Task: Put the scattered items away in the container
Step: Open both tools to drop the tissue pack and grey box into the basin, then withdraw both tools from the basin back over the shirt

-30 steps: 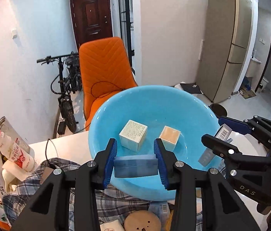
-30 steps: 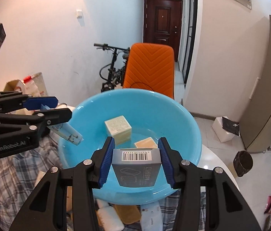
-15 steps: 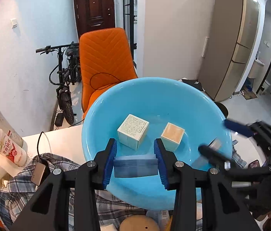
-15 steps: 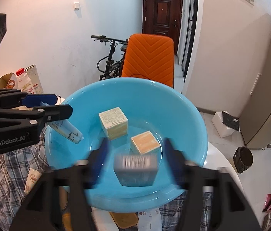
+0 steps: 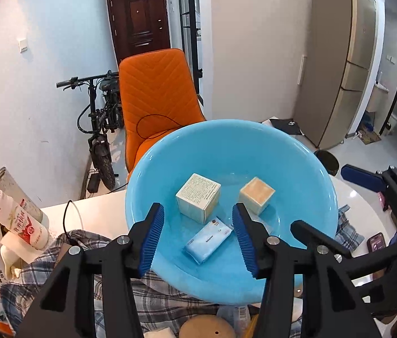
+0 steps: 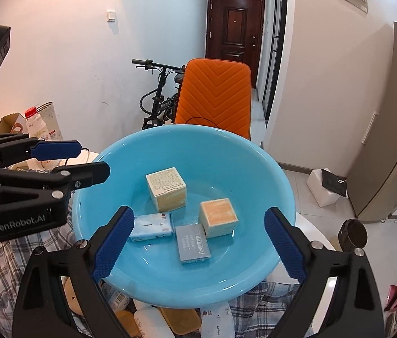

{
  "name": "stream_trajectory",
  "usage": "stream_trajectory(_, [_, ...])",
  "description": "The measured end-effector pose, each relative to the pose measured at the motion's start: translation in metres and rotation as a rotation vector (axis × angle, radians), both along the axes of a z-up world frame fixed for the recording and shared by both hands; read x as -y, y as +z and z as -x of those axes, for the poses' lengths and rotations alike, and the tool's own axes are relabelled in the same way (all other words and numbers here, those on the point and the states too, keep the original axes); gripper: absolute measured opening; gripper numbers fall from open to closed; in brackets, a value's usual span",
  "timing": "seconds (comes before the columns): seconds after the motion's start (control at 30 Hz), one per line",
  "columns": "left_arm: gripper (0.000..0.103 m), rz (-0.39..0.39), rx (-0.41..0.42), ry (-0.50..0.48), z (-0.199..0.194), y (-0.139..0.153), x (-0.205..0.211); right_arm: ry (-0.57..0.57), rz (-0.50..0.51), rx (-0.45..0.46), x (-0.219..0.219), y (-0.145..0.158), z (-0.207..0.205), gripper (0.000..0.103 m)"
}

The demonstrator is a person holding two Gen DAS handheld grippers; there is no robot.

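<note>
A light blue basin (image 5: 305, 163) (image 6: 254, 157) stands on a plaid cloth on the table. In it lie a cream cube box (image 5: 198, 193) (image 6: 166, 188), a tan cube box (image 5: 257, 195) (image 6: 218, 217), a blue tissue packet (image 5: 208, 239) (image 6: 151, 227) and a grey flat box (image 6: 193, 242). My left gripper (image 5: 198, 239) is open and empty above the basin's near rim; it also shows in the right wrist view (image 6: 88, 160). My right gripper (image 6: 198, 242) is open and empty over the basin; it also shows in the left wrist view (image 5: 330, 205).
Loose packets and small boxes (image 6: 181, 321) lie on the plaid cloth (image 5: 164, 304) below the basin. A wooden disc (image 5: 209, 326), a red-capped bottle (image 5: 15, 219), a phone (image 5: 377, 241), an orange chair (image 5: 159, 95) and a bicycle (image 5: 100, 129) are around.
Both grippers have opened. The left let go of the blue tissue packet and the right let go of the grey box; both now lie in the basin.
</note>
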State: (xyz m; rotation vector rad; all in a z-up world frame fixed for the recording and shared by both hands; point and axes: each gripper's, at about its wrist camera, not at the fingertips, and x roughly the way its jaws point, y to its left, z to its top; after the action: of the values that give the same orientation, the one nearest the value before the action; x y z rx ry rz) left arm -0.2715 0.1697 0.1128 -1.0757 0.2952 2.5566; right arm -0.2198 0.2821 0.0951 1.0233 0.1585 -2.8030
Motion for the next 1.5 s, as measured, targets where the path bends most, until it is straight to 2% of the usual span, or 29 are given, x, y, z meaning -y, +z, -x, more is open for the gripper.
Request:
stream_trajectory(0.2, [0.053,0.036,-0.042,-0.018,-0.017,0.007,0.002,0.012,-0.031,-0.014,0.006,0.007,-0.013,0.093])
stream_trajectory(0.3, [0.055,0.060,-0.081,-0.026,-0.031,0.014,0.011,0.024,-0.087,-0.030,0.010,0.016,-0.029,0.093])
stream_trajectory(0.33, [0.056,0.077,-0.098,-0.027,-0.036,0.017,0.014,0.033,-0.112,-0.040,0.011,0.020,-0.036,0.093])
stream_trajectory(0.4, [0.074,0.101,-0.141,-0.031,-0.049,0.023,0.022,0.056,-0.155,-0.064,0.012,0.028,-0.054,0.094])
stream_trajectory(0.47, [0.079,0.098,-0.174,-0.032,-0.061,0.029,0.031,0.070,-0.167,-0.086,0.009,0.036,-0.072,0.098])
stream_trajectory(0.53, [0.080,0.084,-0.195,-0.035,-0.075,0.035,0.042,0.078,-0.154,-0.102,0.004,0.042,-0.088,0.101])
stream_trajectory(0.67, [0.081,0.094,-0.205,-0.046,-0.099,0.037,0.061,0.112,-0.119,-0.086,-0.002,0.041,-0.119,0.101])
stream_trajectory(0.83, [0.087,0.076,-0.179,-0.052,-0.125,0.026,0.080,0.152,-0.137,-0.066,0.002,0.023,-0.147,0.101])
stream_trajectory(0.97, [0.087,0.100,-0.142,-0.027,-0.134,0.002,0.089,0.182,-0.151,-0.028,0.011,-0.004,-0.154,0.101])
stream_trajectory(1.07, [0.087,0.090,-0.089,-0.013,-0.140,-0.017,0.094,0.208,-0.133,0.002,0.017,-0.023,-0.156,0.101])
stream_trajectory(1.33, [0.087,0.068,0.013,0.054,-0.140,-0.065,0.115,0.241,-0.116,0.032,0.026,-0.057,-0.144,0.096])
stream_trajectory(1.5, [0.087,0.042,0.055,0.084,-0.142,-0.078,0.126,0.222,-0.132,0.061,0.021,-0.077,-0.127,0.092])
